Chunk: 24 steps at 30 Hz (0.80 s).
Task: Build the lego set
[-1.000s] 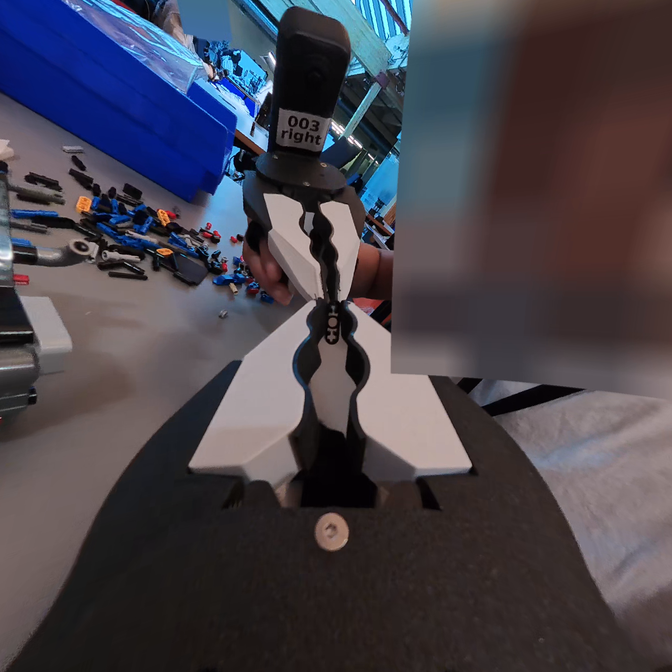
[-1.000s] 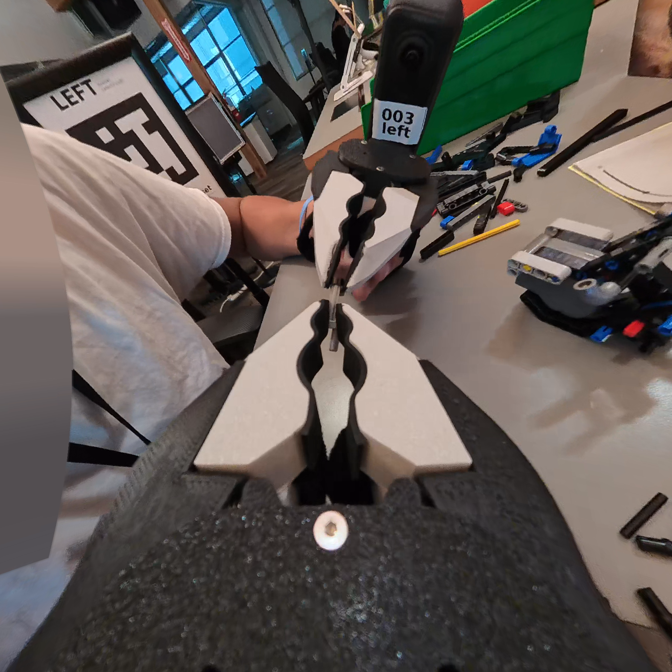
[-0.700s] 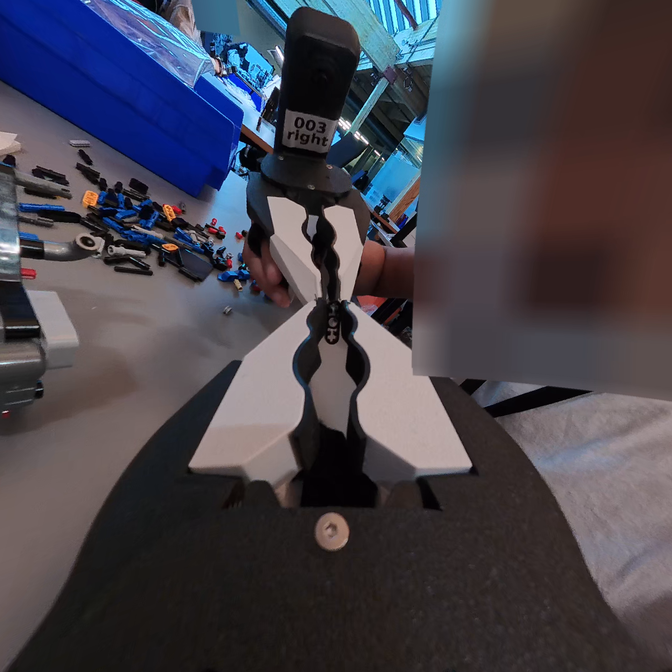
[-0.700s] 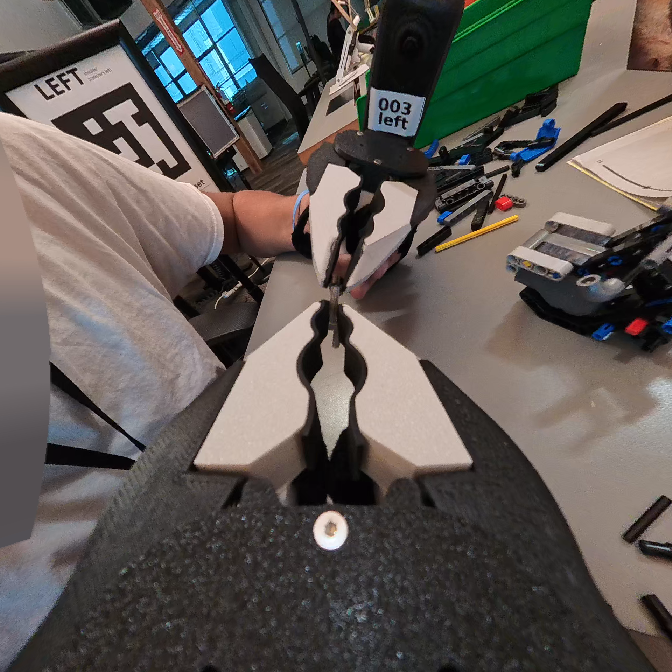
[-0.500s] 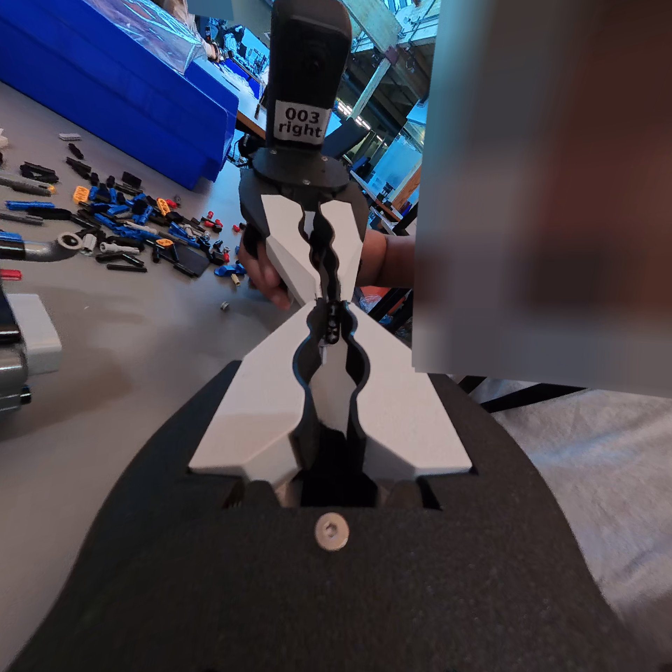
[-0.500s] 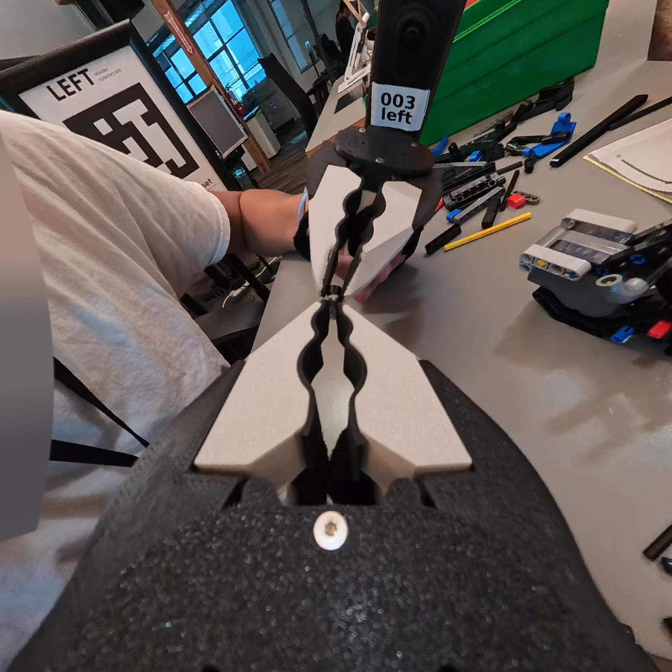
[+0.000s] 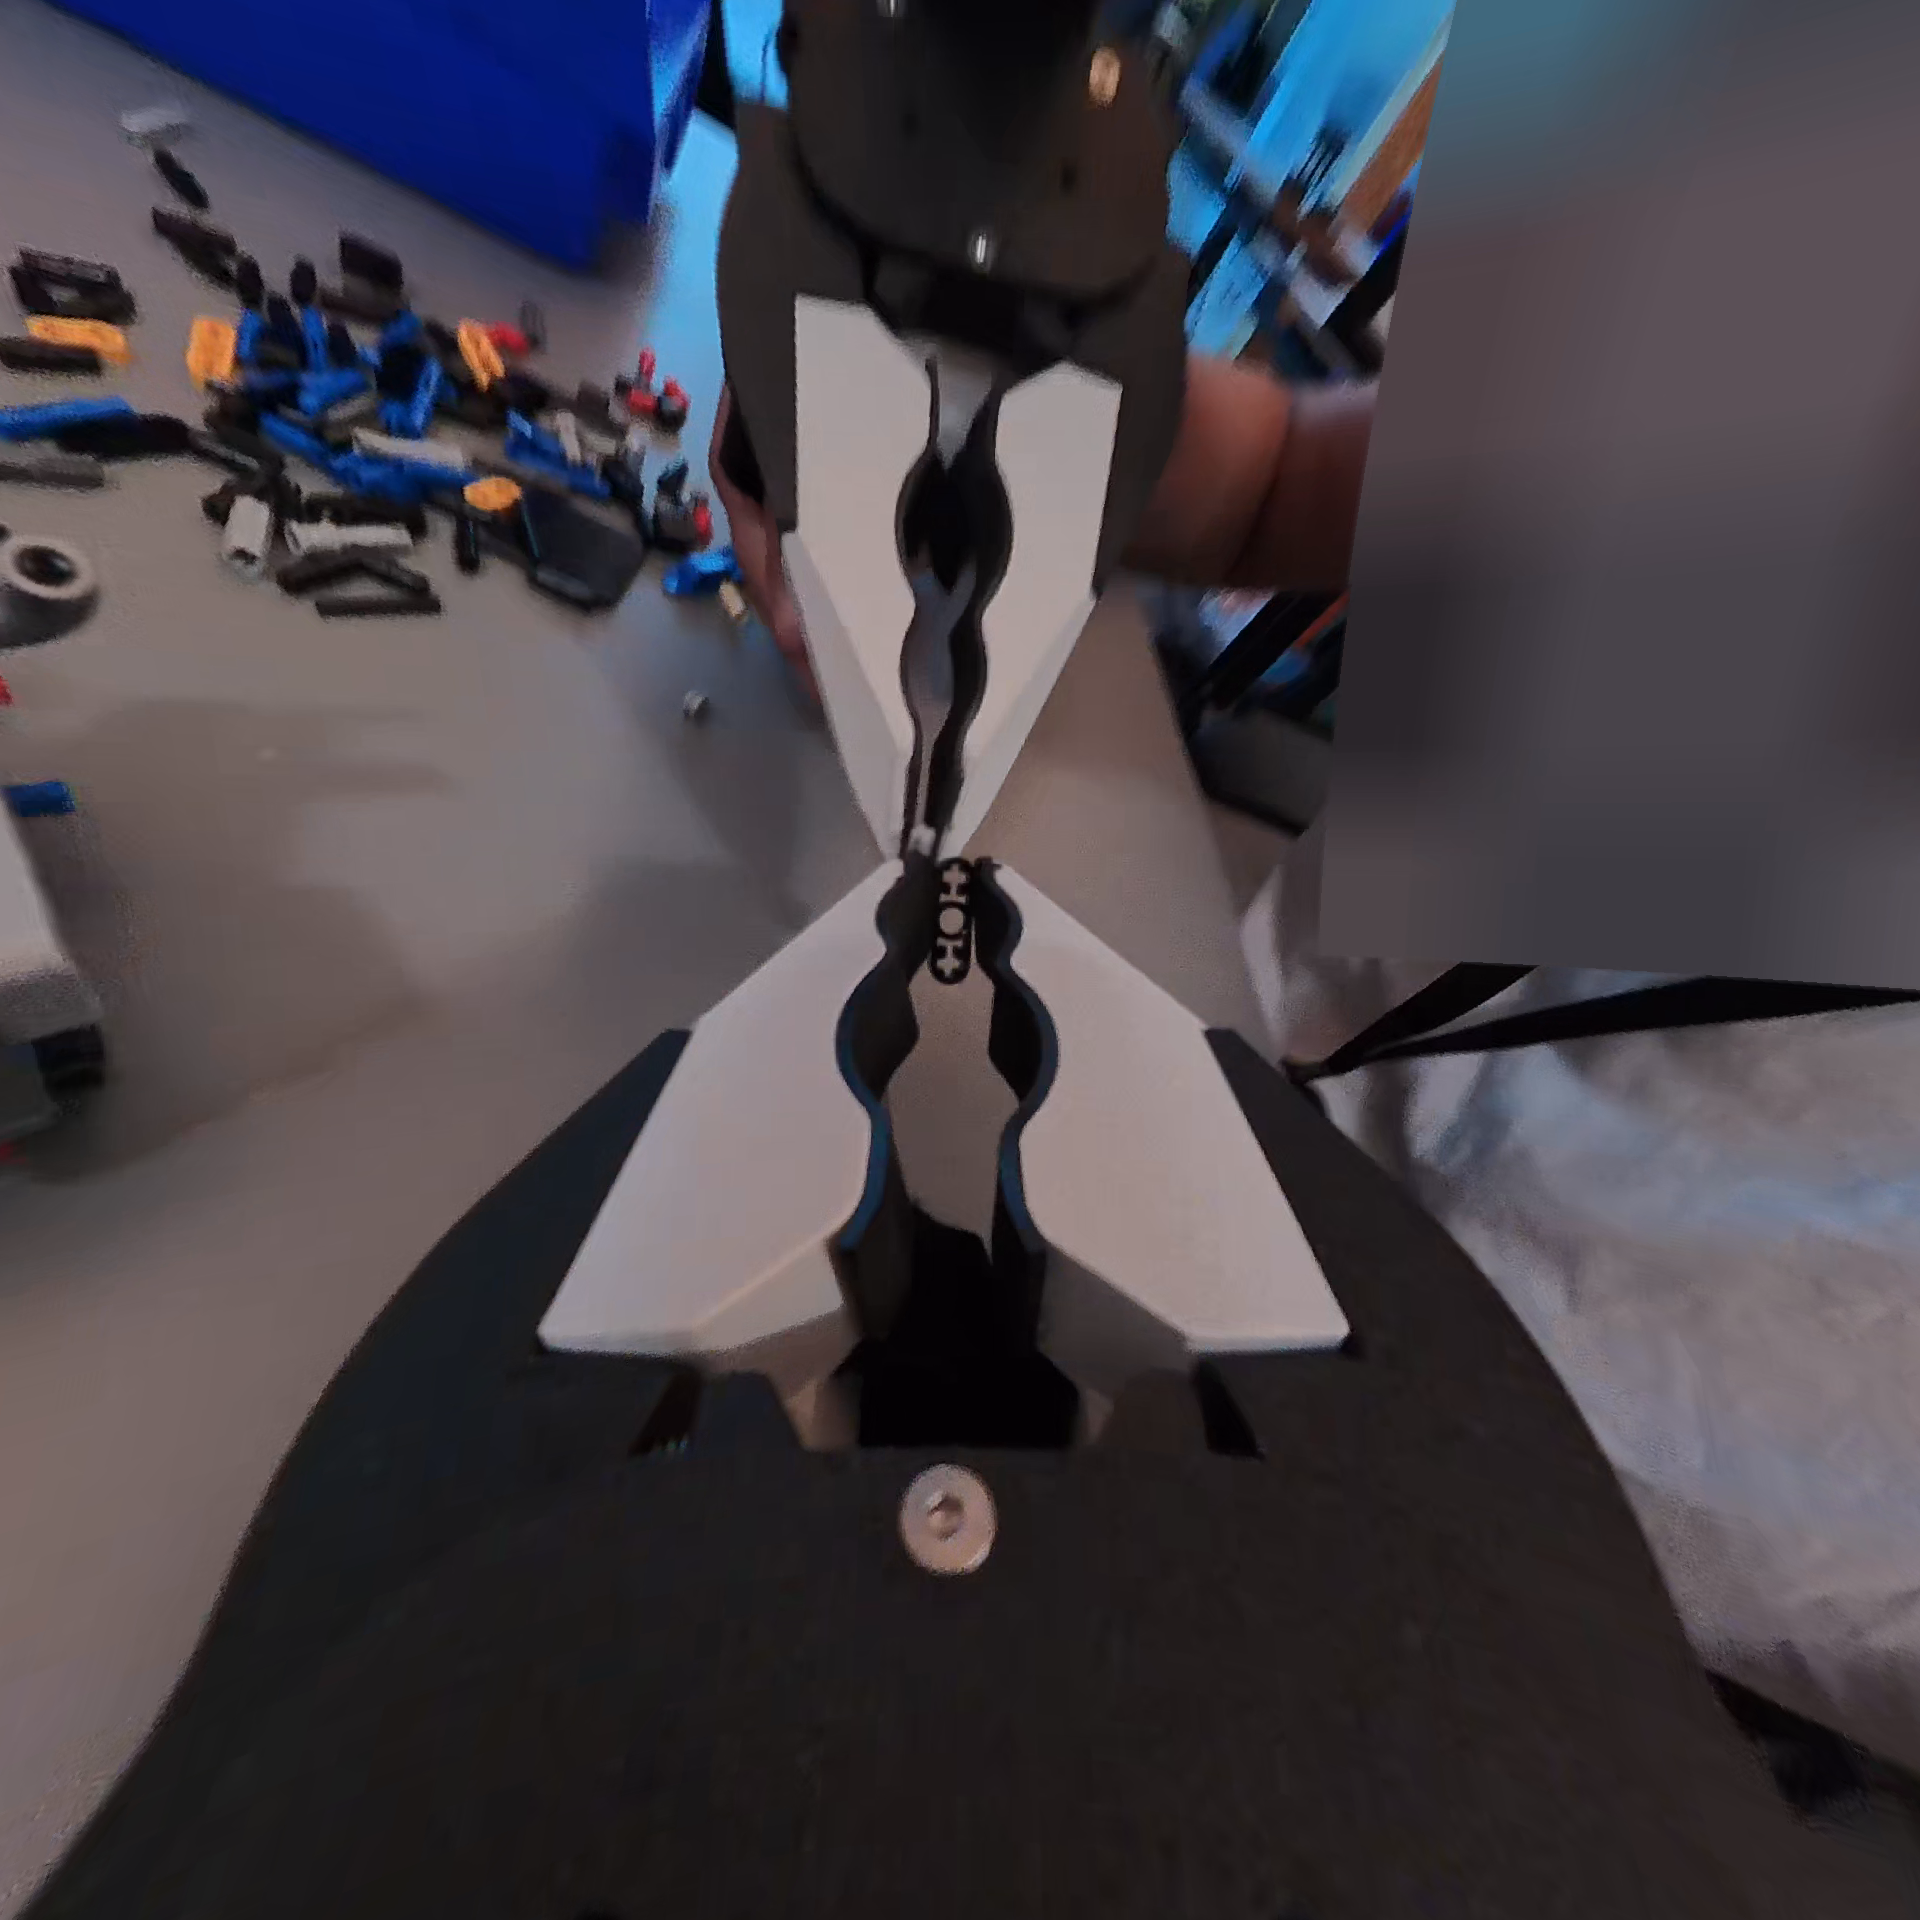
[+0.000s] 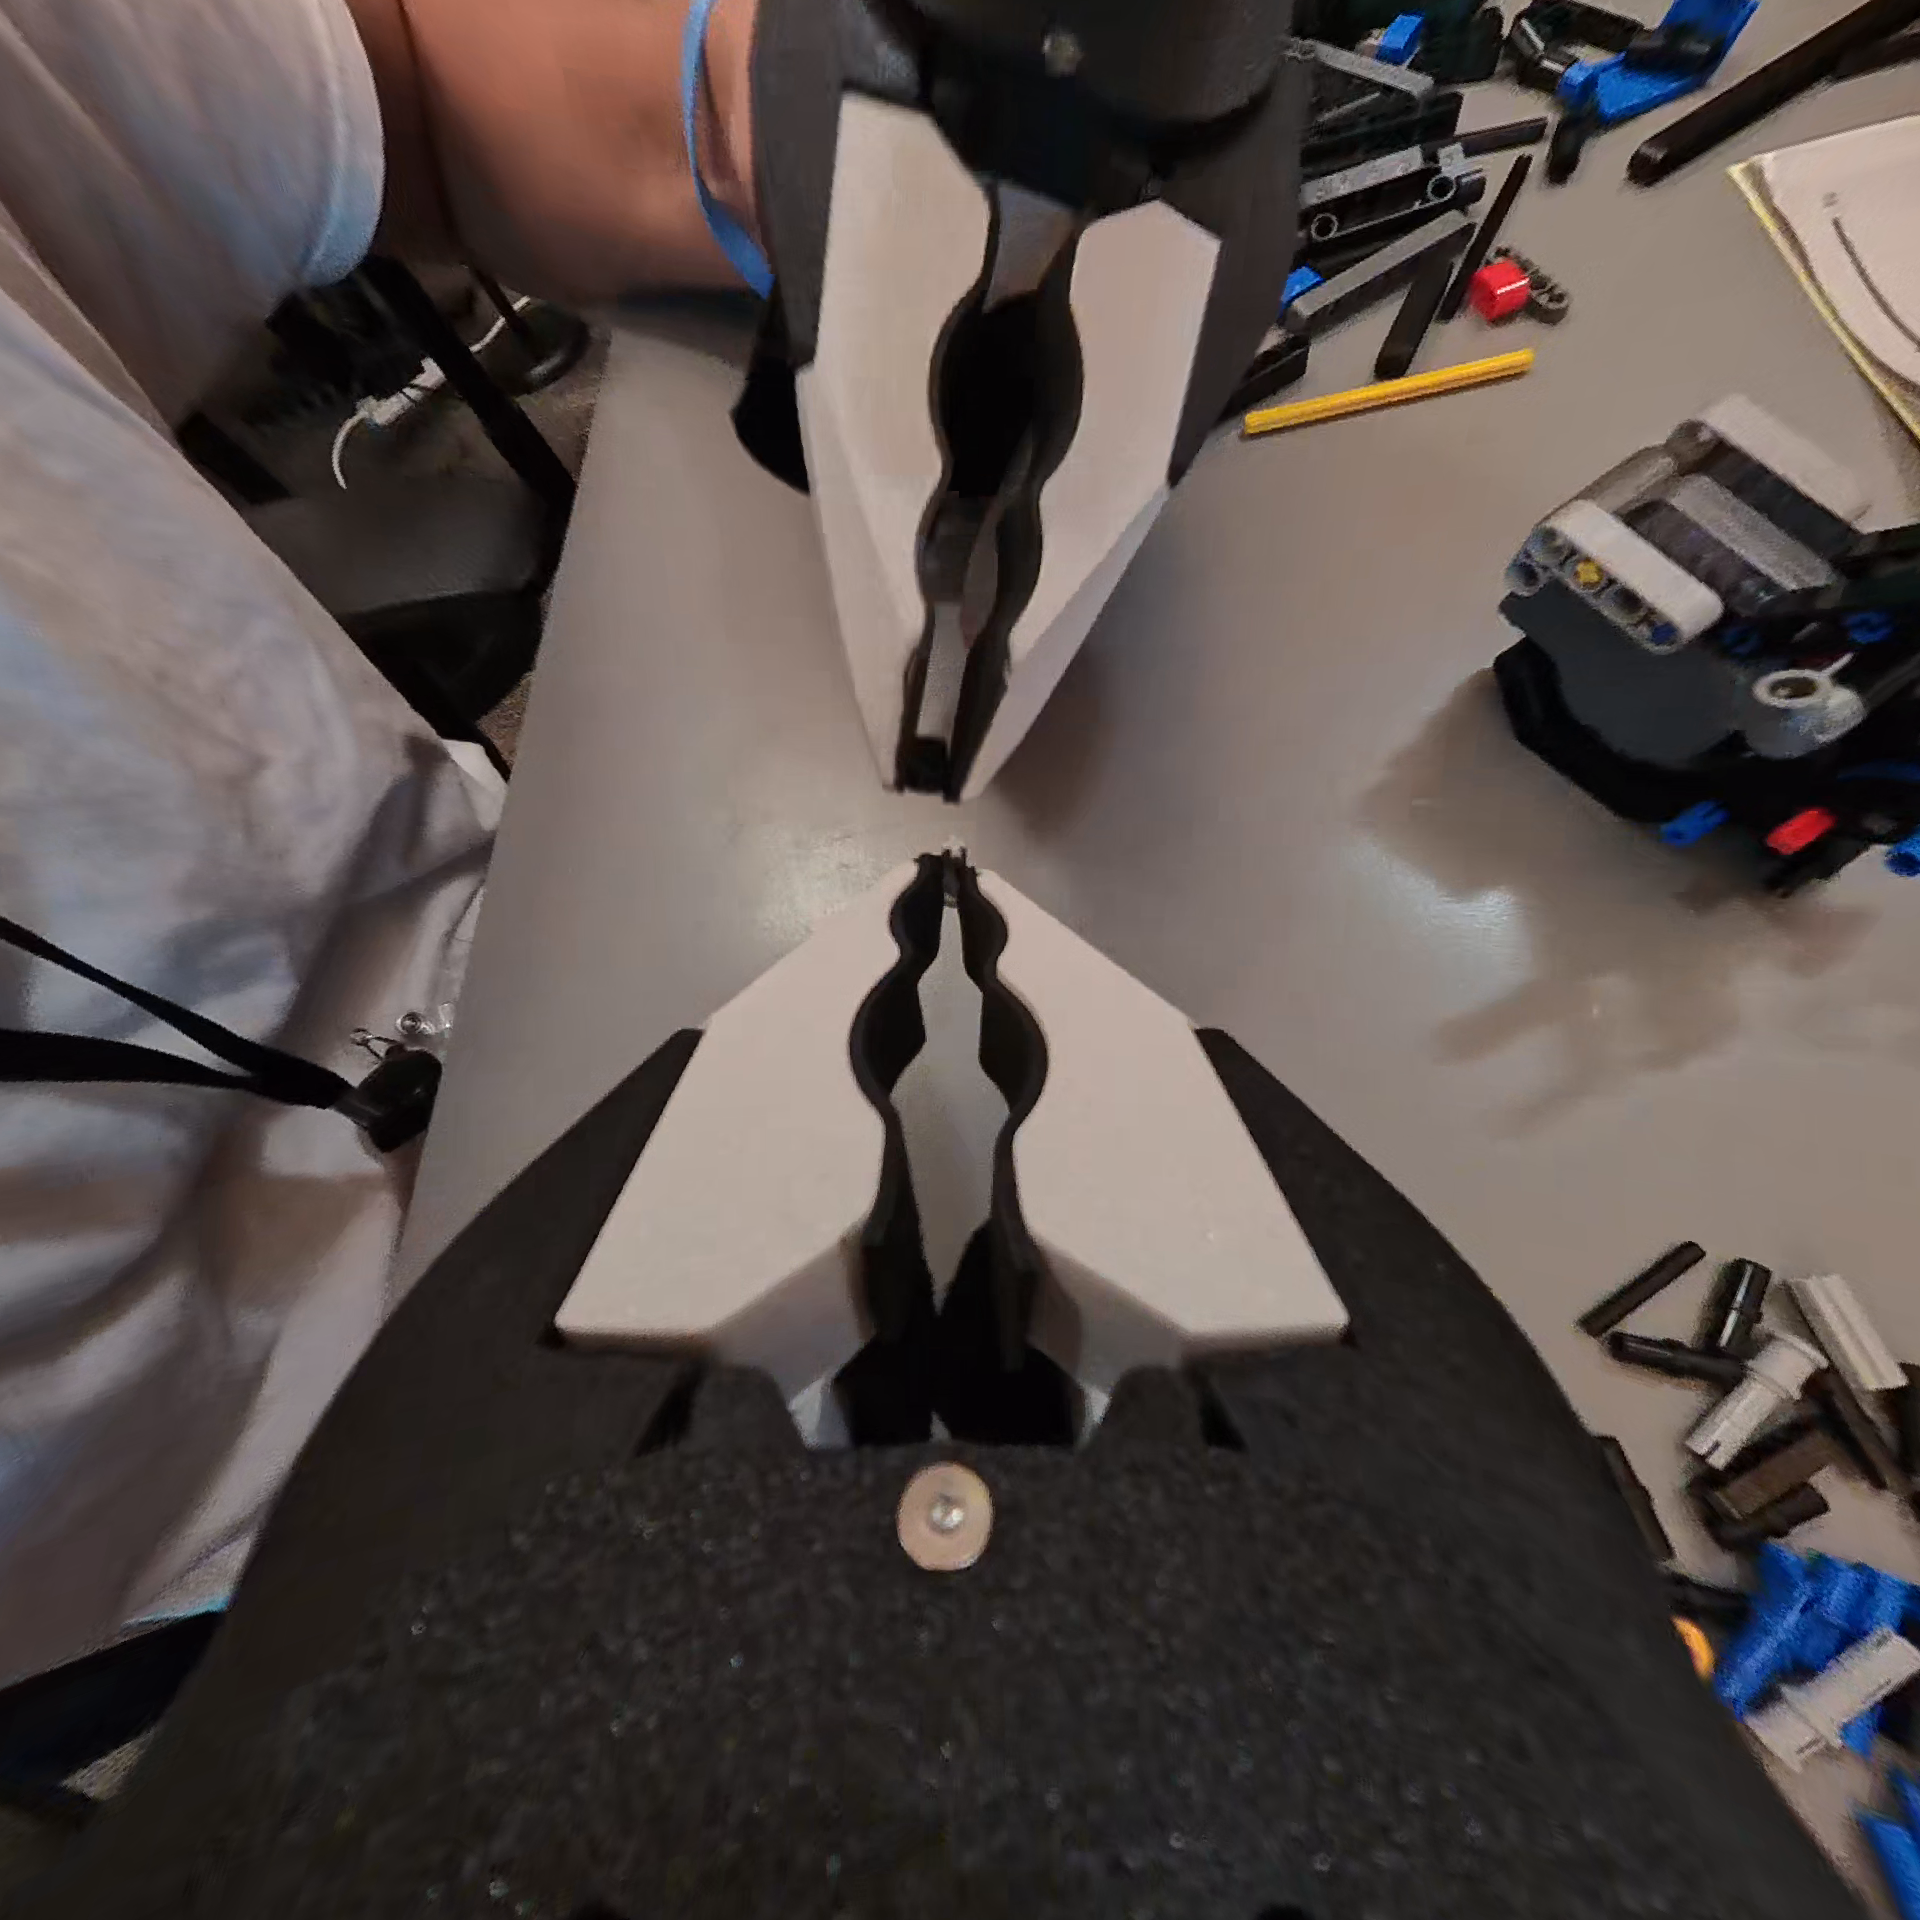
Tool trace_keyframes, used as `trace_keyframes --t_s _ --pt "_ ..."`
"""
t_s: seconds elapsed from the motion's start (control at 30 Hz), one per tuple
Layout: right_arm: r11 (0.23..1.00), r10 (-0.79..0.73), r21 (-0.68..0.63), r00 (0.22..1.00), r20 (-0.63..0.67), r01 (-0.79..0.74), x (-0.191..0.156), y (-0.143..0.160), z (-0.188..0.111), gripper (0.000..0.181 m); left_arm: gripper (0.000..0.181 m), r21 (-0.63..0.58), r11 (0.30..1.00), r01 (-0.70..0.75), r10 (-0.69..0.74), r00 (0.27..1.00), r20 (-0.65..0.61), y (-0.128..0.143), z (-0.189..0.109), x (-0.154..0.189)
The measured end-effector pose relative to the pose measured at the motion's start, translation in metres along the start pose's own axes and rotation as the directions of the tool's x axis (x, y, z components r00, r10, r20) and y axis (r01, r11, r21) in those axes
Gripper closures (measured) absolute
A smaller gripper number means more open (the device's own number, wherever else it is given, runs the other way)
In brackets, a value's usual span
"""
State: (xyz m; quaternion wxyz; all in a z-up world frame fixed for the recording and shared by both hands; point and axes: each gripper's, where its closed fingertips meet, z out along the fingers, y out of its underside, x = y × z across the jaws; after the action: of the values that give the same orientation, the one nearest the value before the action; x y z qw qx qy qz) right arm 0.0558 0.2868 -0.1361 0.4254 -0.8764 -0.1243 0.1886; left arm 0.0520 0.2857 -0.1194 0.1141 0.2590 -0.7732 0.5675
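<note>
My left gripper (image 7: 948, 883) is shut on a small black beam with holes (image 7: 951, 925), pinched at its fingertips. My right gripper (image 8: 945, 868) is shut on a thin grey axle (image 8: 948, 864); only its tip shows between the fingertips. The two grippers face each other tip to tip above the grey table. In the right wrist view the left gripper (image 8: 925, 774) hangs just above my tips with a small gap. In the left wrist view the right gripper (image 7: 928, 831) appears to touch the black beam's top end.
A partly built grey and black model (image 8: 1704, 644) stands on the table (image 8: 1299, 935) to the right. Loose parts lie in piles (image 7: 395, 457) (image 8: 1766, 1392). A yellow axle (image 8: 1387, 393), a paper sheet (image 8: 1849, 239) and a blue bin (image 7: 416, 94) lie farther off. The person's white shirt (image 8: 156, 831) is beside the table edge. Less than 4 cm separates the two grippers' tips.
Both grippers have closed in on each other and tilted down towards the table. Less of the grey axle sticks out of the right gripper's tips than a second ago.
</note>
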Motion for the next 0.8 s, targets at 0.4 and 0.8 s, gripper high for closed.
trace_keyframes --t_s 0.4,0.8 --pt "0.991 0.059 0.115 0.994 0.091 -0.069 -0.006 -0.015 0.003 0.18 0.176 -0.099 0.988 -0.115 0.124 0.988 0.09 0.013 0.007 -0.003" --pt "0.992 -0.049 0.118 0.999 -0.023 0.052 -0.002 -0.016 0.004 0.18 0.176 -0.098 0.988 -0.117 0.128 0.986 0.112 0.013 0.005 -0.007"
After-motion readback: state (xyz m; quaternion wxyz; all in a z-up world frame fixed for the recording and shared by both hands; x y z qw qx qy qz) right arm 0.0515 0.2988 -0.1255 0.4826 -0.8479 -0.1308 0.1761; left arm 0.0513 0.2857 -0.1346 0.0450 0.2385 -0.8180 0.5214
